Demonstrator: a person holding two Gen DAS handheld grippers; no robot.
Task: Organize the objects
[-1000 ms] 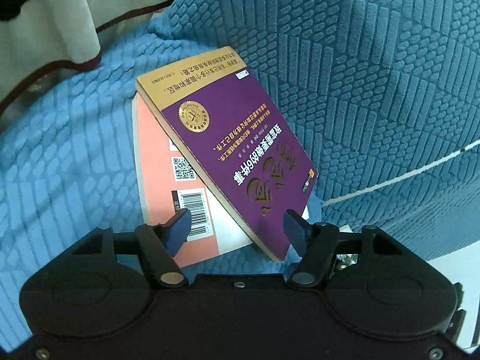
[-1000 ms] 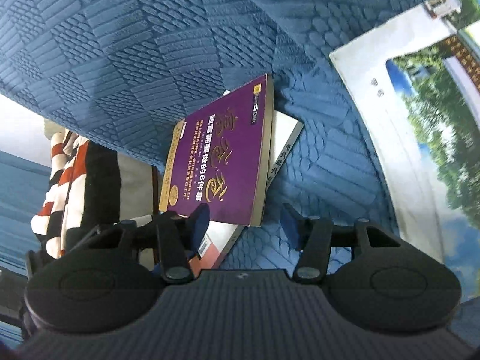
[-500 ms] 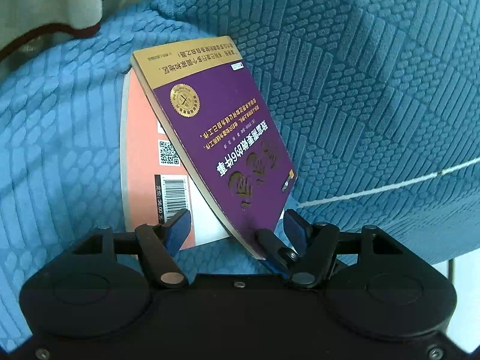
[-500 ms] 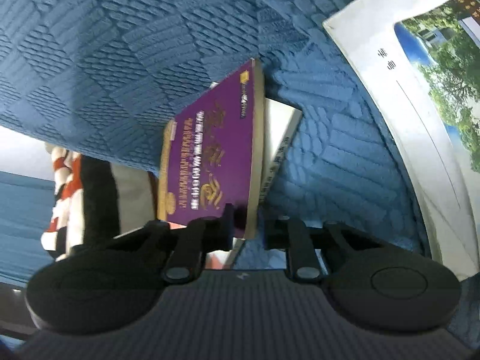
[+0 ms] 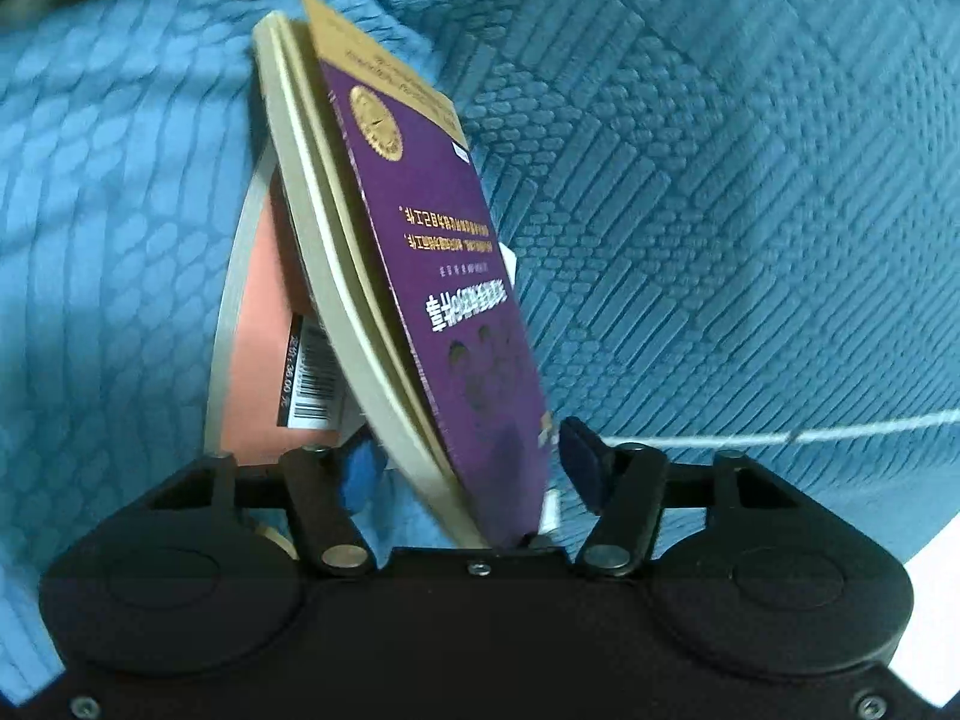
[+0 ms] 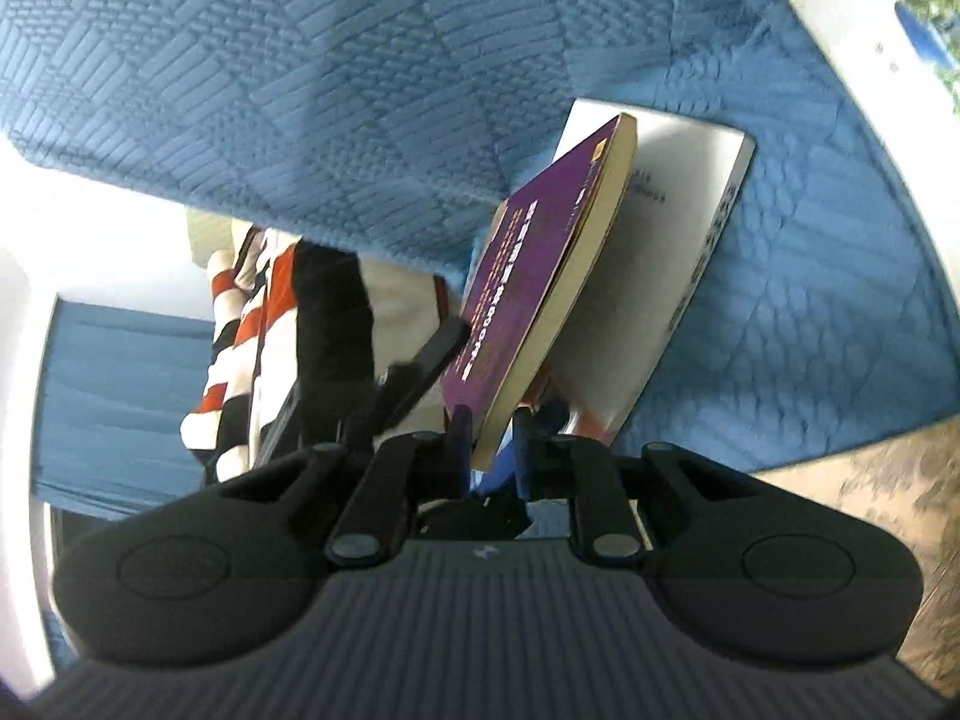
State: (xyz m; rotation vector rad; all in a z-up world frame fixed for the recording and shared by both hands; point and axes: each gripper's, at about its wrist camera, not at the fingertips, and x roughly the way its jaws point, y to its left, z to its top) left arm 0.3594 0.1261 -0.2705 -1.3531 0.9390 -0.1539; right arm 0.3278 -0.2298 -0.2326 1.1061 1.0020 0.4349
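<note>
The right gripper (image 6: 489,450) is clamped on the lower corner of the purple book (image 6: 534,276), which stands tilted up off the pink-backed book (image 5: 264,354) lying on the blue textured cushion (image 5: 720,210), centre of the frame. The left gripper (image 5: 462,471) has just been closing, its jaws still apart around the purple book's near edge, neither pad visibly pressing it.

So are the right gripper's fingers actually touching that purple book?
Touching. The right wrist view shows the right gripper with both fingers pressed against the purple book's lower corner, no gap either side.
</note>
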